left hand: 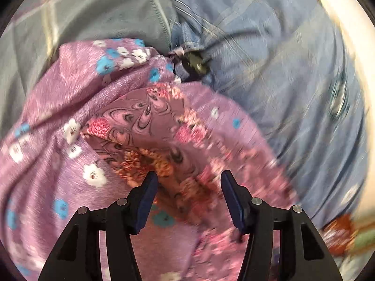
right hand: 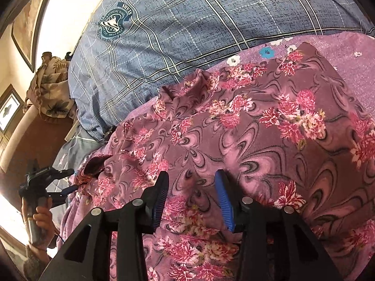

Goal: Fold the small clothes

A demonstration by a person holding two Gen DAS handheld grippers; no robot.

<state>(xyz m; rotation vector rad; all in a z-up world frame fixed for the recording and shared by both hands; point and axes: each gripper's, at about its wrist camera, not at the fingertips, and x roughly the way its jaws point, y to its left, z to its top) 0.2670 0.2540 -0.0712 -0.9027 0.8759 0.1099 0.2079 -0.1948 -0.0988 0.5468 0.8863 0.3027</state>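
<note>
A small pink-mauve garment with swirl and red flower print lies spread on a purple sheet with white and blue flowers. My right gripper is open just above the garment's middle, nothing between its blue pads. In the left wrist view, which is motion-blurred, my left gripper is open over a bunched edge of the same garment on the purple sheet. The left gripper also shows in the right wrist view, at the garment's left edge, held in a hand.
A blue plaid pillow with a crest logo lies behind the garment. A grey-green pillow lies beside it. A leaf-print cloth hangs on a brown chair back at the left. A cream wall is beyond.
</note>
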